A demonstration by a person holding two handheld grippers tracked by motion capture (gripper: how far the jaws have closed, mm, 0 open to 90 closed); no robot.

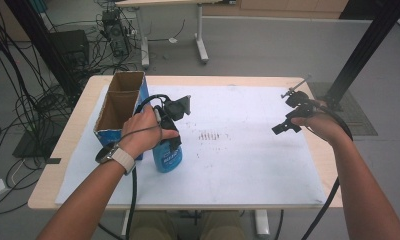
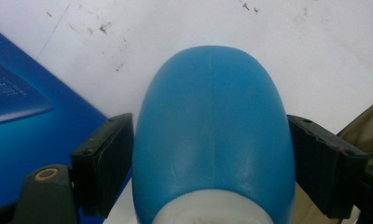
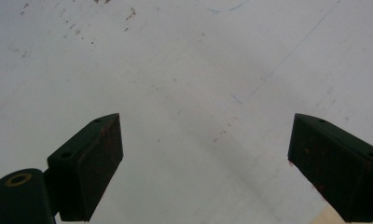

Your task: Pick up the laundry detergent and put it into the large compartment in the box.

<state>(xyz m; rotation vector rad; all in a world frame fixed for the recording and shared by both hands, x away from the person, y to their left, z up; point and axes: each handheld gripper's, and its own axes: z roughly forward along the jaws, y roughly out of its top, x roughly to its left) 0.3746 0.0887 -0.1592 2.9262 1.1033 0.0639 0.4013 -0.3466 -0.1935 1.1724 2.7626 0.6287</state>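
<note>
A blue plastic bottle (image 1: pixel 167 156) with a printed label stands on the white sheet (image 1: pixel 248 155), just right of the box. From above, my left gripper (image 1: pixel 170 142) comes down over it. In the left gripper view the bottle (image 2: pixel 212 126) sits between the two black pads (image 2: pixel 105 163), which touch its rounded sides, so the gripper is shut on it. My right gripper (image 1: pixel 286 112) hovers over the right part of the sheet. Its jaws stand wide apart in the right gripper view (image 3: pixel 203 163), with nothing between them.
A tall cardboard box (image 1: pixel 119 102) with blue sides and two open compartments stands at the table's left, touching or nearly touching the bottle. Its blue side (image 2: pixel 21 135) shows beside the left jaw. Cables and table legs lie on the floor beyond the table.
</note>
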